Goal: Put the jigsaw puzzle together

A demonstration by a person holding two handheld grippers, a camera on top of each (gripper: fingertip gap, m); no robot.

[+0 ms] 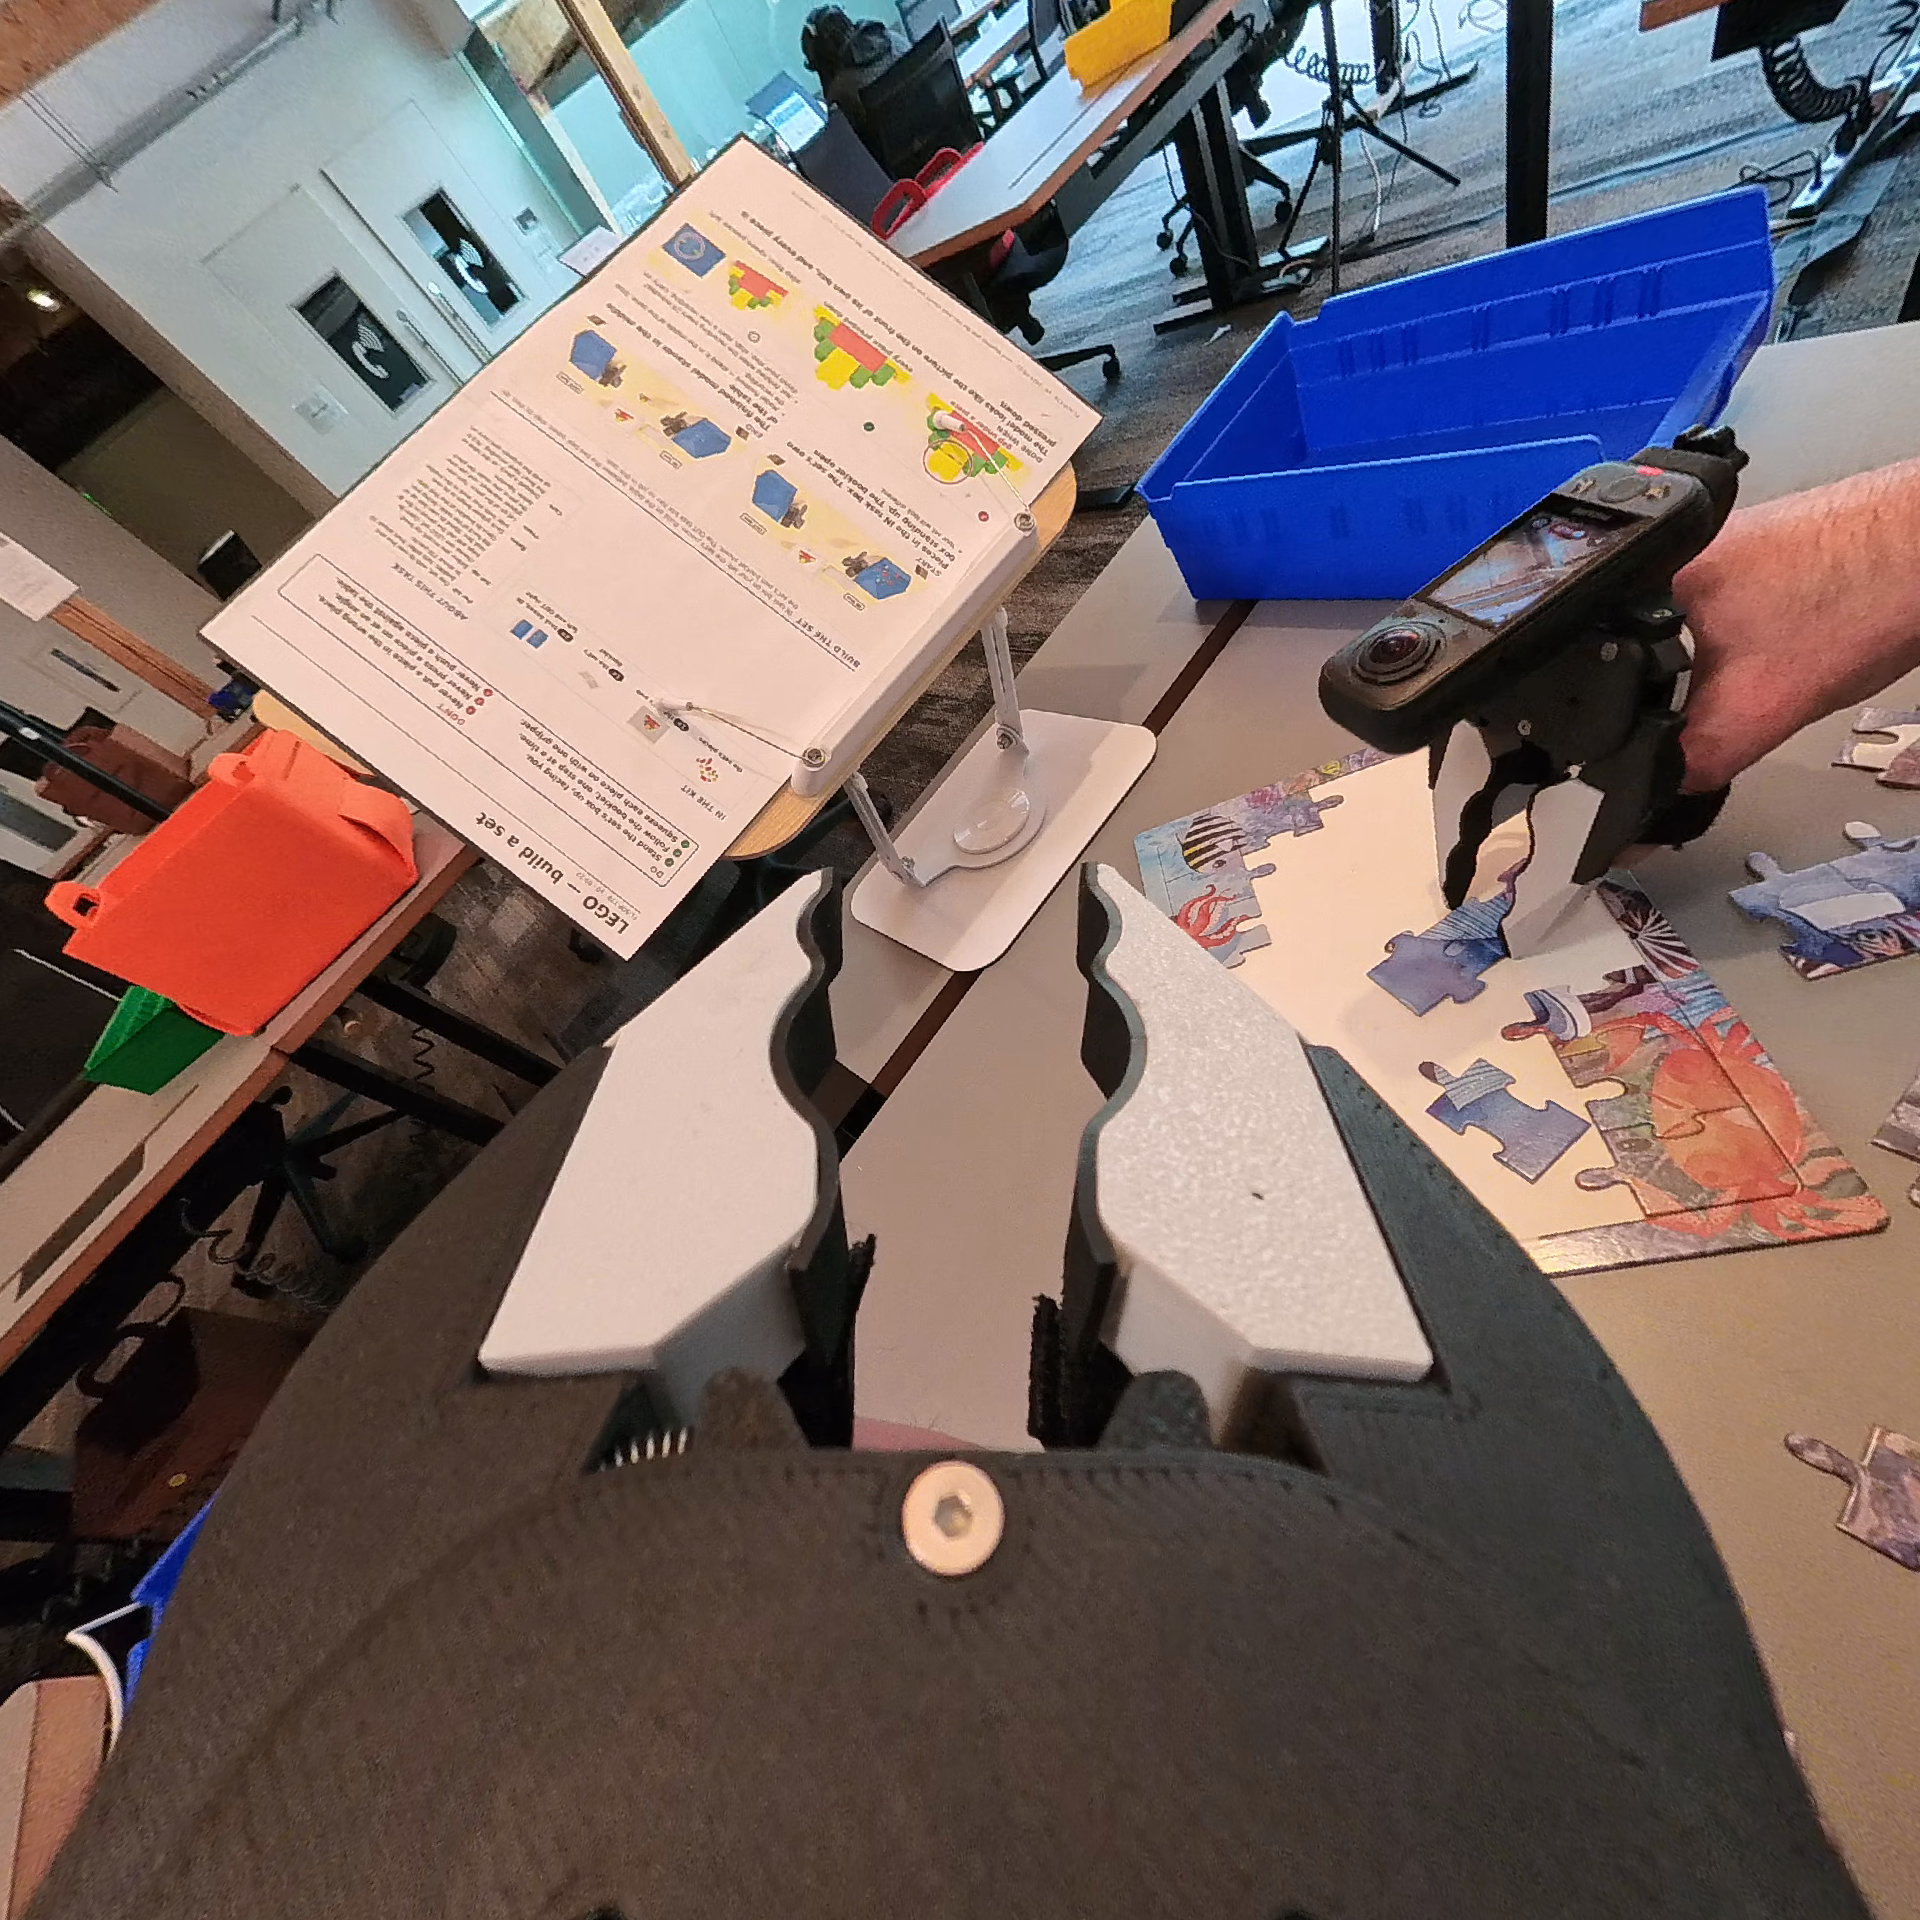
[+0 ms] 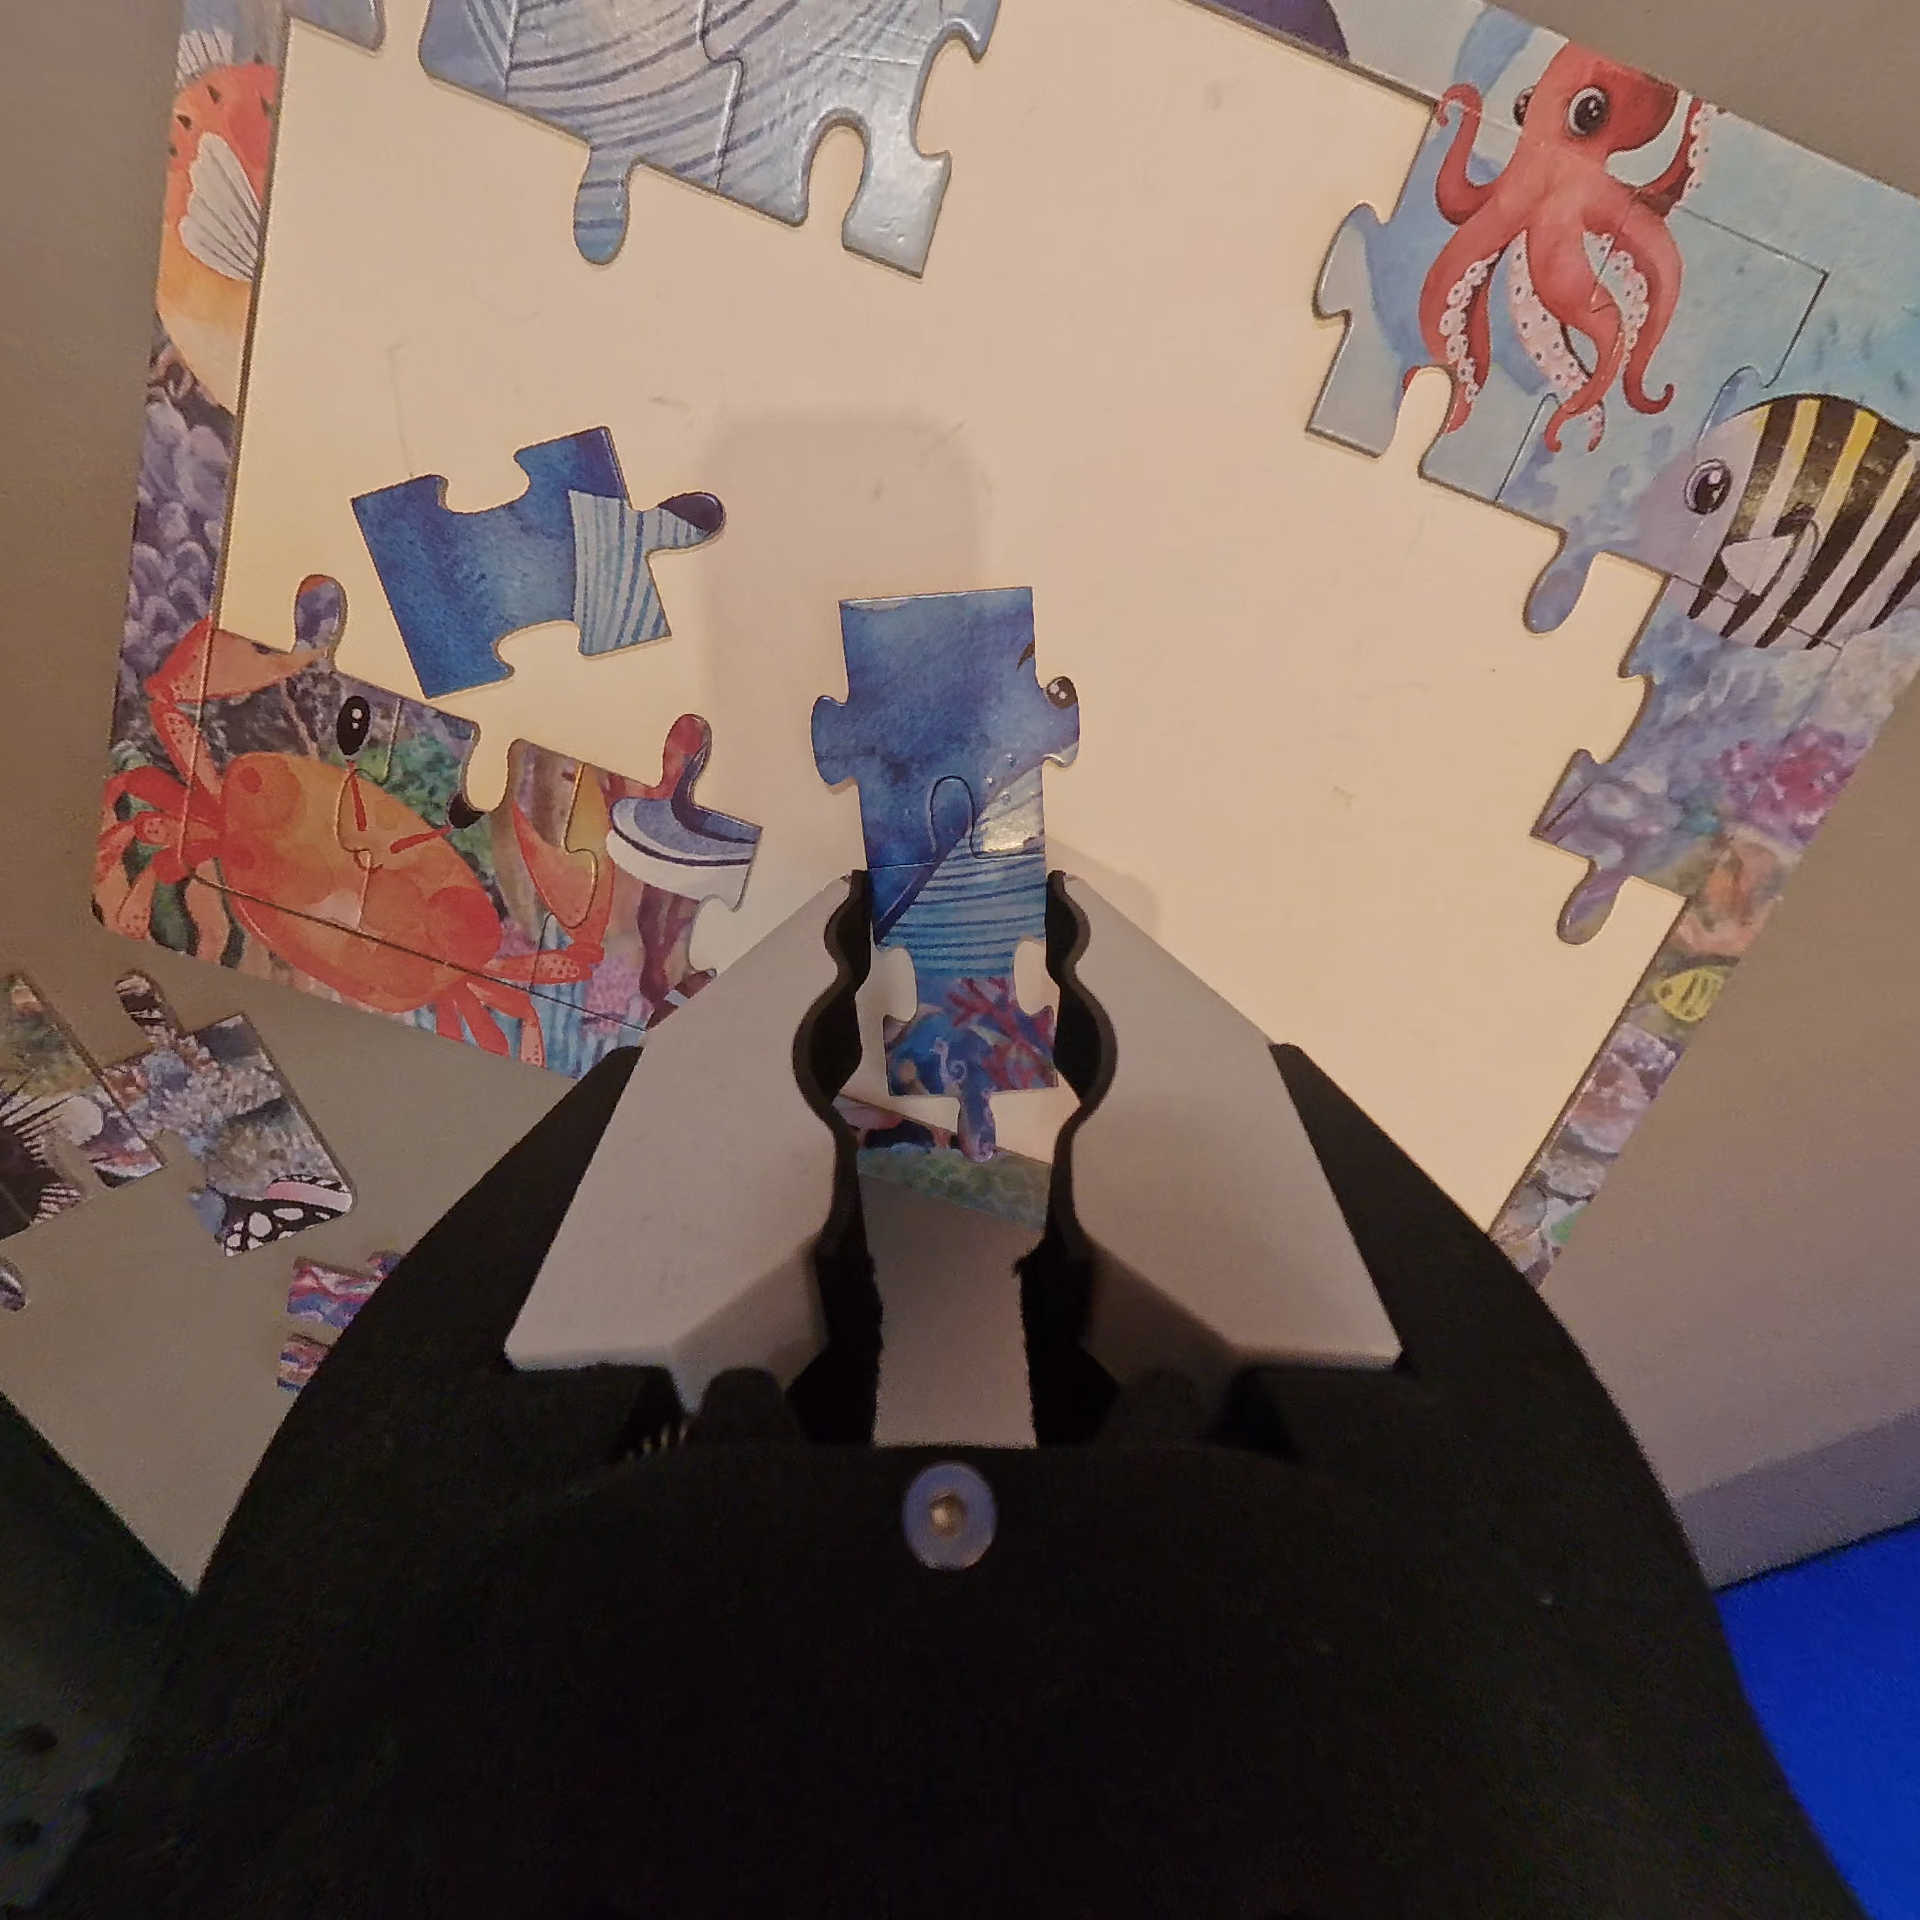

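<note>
Right hand-held gripper [image 2: 958,883] pinches joined blue pieces [image 2: 948,790] above the tray [image 2: 1039,436]; next, seat them. Left hand-held gripper [image 1: 956,904] is spread, idle.

— Much room in the middle of the puzzle tray [image 2: 1039,436]?
— Lots. Big bare cream patch there, wide enough for a claw.
— Anything in the way?
— One loose blue piece [image 2: 509,561] lying on the left of the patch. Crab pieces [image 2: 343,862] filling the near left corner, octopus pieces [image 2: 1538,260] up in the far right corner.
— And off the tray?
— Loose pieces [image 2: 208,1122] scattered on the tabletop [image 1: 1039,1195] to one side. Blue bin [image 1: 1455,416] and a paper stand [image 1: 665,540] blocking the far edge. Bare grey tabletop under the left claw [image 1: 956,914].
</note>
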